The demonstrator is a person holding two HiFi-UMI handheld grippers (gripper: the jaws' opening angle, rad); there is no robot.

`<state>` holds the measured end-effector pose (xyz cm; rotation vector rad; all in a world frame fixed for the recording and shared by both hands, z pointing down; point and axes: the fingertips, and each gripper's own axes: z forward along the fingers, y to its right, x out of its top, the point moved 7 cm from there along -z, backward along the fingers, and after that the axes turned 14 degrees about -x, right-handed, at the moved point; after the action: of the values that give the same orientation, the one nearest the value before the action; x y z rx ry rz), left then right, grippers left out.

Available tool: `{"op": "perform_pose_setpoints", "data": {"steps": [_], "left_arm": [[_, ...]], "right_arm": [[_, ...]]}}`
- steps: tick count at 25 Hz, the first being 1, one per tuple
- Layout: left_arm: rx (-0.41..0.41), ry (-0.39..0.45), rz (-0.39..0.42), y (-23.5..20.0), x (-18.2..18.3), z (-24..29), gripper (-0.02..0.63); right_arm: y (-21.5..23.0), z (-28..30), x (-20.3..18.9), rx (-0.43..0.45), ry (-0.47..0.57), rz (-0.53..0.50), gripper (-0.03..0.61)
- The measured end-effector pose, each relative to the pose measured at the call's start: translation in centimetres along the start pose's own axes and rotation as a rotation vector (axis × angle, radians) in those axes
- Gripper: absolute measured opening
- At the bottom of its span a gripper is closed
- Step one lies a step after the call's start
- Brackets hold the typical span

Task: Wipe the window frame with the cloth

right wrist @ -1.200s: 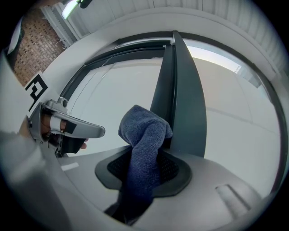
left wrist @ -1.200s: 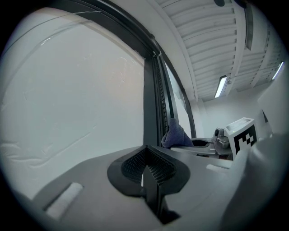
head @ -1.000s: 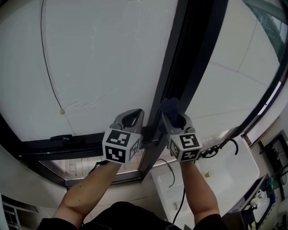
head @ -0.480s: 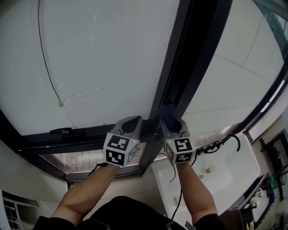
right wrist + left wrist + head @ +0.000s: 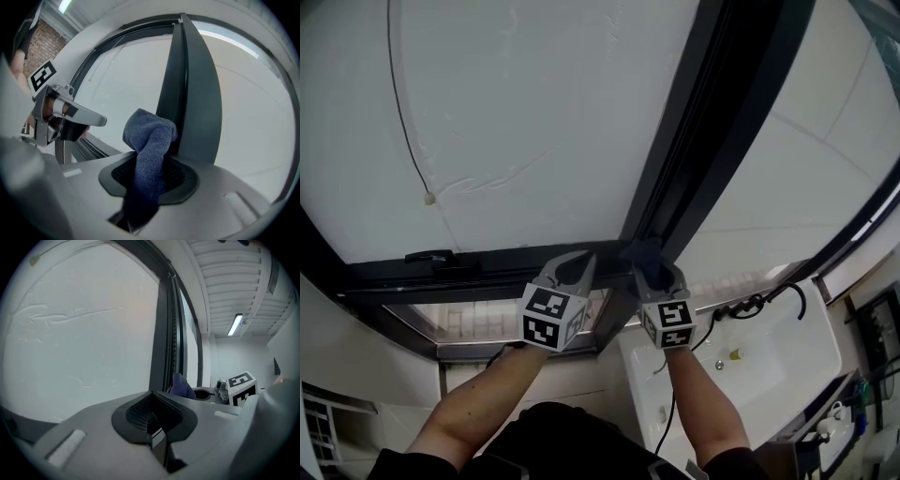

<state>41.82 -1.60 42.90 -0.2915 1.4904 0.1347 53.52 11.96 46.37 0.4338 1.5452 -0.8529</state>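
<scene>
A dark vertical window frame (image 5: pixel 712 122) runs between two pale panes. My right gripper (image 5: pixel 652 269) is shut on a blue cloth (image 5: pixel 642 251), and the cloth bunches against the frame's foot, where it meets the lower rail. In the right gripper view the cloth (image 5: pixel 150 140) rises from the right gripper (image 5: pixel 150 166) against the frame (image 5: pixel 187 84). Just left of it my left gripper (image 5: pixel 572 270) is shut with nothing in it. In the left gripper view the left gripper (image 5: pixel 151 401) points up beside the frame (image 5: pixel 164 333), with the cloth (image 5: pixel 180 386) to its right.
A dark lower rail (image 5: pixel 441 267) runs left from the frame's foot. A thin cord with a bead (image 5: pixel 428 198) hangs over the left pane. Below on the right stands a white basin-like unit (image 5: pixel 769 361) with black cables (image 5: pixel 759 305).
Both grippers have slid down the vertical frame, and the cloth has gone from above the lower rail to level with it. Both stay shut.
</scene>
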Motion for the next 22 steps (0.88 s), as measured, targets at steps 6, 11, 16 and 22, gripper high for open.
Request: {"op": "perform_pose_setpoints", "data": {"steps": [6,11,16,22], "left_arm": [[-0.023,-0.016,-0.017,0.5,-3.4,-0.1,-0.006],[0.009,-0.053,-0.043,0.3,-5.8,-0.3,-0.006],[0.071,-0.034,-0.08,0.0,-6.6,-0.8,-0.006],[0.095,-0.044,-0.057,0.6,-6.4,-1.9,-0.006]], "right_arm": [[-1.3,0.3,-4.2,0.026,-0.09,-0.049,0.123],[-1.8,0.4,-5.7,0.046,-0.111,-0.031,0.123],[-1.8,0.7,-5.8,0.082,-0.115,-0.027,0.123],[-2.0,-1.1,-5.2,0.099,-0.112,-0.056,0.123]]}}
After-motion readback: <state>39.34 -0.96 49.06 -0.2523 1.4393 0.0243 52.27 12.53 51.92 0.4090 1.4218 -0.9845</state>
